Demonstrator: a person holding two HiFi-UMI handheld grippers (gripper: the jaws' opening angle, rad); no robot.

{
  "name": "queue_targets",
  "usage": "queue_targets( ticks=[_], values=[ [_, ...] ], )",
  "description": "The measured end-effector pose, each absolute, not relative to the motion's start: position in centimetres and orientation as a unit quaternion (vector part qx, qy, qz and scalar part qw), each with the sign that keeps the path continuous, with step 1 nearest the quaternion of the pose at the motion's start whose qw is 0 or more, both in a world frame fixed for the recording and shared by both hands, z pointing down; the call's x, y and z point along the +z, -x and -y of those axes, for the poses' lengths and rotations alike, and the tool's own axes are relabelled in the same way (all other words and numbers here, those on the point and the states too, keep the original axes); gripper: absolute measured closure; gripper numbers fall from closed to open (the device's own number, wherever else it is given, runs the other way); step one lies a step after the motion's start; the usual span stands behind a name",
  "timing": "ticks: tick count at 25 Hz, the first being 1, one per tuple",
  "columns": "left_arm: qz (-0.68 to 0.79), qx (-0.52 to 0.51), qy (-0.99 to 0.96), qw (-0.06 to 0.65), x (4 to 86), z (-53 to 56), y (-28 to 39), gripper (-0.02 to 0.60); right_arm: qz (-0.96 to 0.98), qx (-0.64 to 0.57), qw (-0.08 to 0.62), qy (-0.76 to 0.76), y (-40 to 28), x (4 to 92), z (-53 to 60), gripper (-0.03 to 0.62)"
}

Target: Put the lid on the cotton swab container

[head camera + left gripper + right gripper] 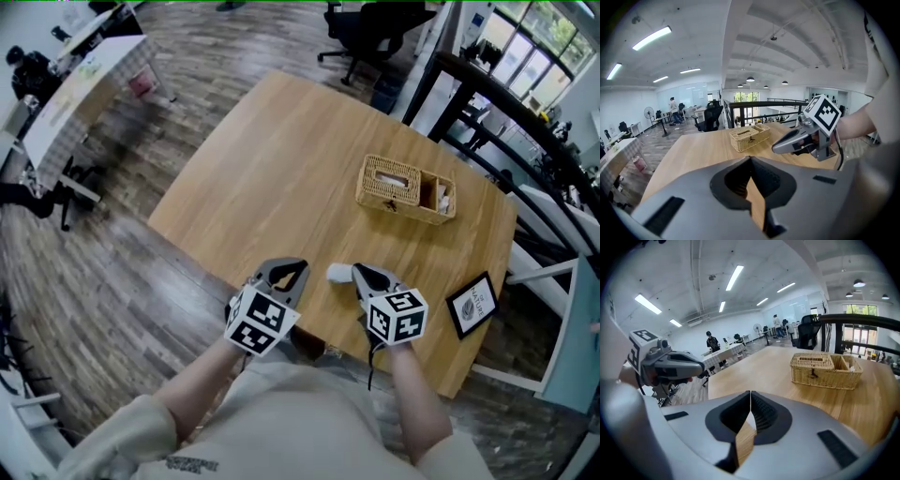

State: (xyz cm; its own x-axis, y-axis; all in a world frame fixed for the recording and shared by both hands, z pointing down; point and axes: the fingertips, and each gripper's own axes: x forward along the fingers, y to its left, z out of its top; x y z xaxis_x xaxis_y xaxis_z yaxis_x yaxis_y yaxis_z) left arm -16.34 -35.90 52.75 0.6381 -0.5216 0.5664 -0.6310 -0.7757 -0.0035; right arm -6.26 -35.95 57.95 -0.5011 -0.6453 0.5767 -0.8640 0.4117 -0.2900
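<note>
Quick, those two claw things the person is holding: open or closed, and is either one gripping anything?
Left gripper: shut, jaws tip to tip, nothing between them.
Right gripper: shut, jaws tip to tip, nothing between them.

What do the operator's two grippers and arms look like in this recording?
The left gripper and the right gripper are both grey, each with two curved jaws lined with black ribbed pads. Each carries a white cube printed with black square markers. A black cable hangs from the right one. The person wears cream long sleeves.
</note>
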Motion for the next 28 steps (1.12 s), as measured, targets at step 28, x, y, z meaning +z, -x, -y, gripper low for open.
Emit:
queue_targets(
  ticks=[28],
  values=[
    [0.38,0.067,-0.92,-0.071,29.3,35.5,16.9,0.56,0.822,-0.004,0.01,-0.57,1.0,26.7,28.6,0.568]
  ],
)
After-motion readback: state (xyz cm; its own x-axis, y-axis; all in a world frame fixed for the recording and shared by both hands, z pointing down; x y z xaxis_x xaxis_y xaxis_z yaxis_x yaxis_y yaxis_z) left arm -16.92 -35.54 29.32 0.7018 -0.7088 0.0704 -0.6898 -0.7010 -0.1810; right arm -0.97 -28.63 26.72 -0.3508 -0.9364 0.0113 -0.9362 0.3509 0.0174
